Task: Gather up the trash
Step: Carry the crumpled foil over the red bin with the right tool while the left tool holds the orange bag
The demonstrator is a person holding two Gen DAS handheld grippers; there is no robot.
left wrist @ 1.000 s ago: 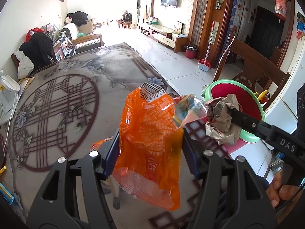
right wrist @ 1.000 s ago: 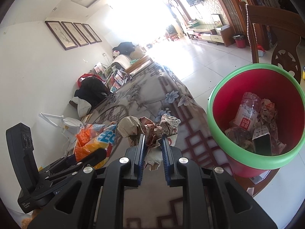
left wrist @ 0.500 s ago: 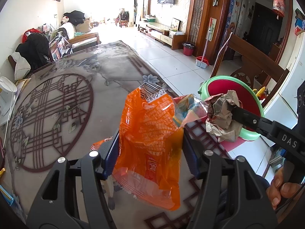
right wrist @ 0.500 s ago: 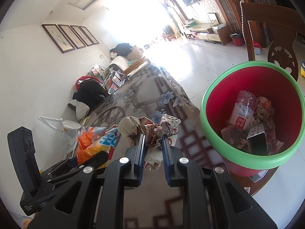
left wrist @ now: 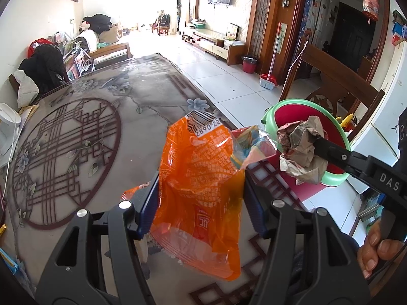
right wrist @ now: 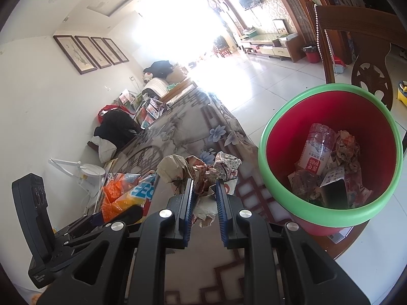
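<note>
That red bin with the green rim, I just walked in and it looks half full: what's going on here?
A person is collecting trash off the table with two handheld grippers. The left gripper is clamped on an orange snack wrapper. The right gripper is shut on a crumpled paper wad, held beside the red bin, which already holds a plastic bottle and scraps. Neither piece is dropped in yet.

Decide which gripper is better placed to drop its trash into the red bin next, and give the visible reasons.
Probably the right. The right gripper holds the crumpled paper wad nearer the red bin; the left gripper, shut on the orange snack bag, sits farther away over the table.
</note>
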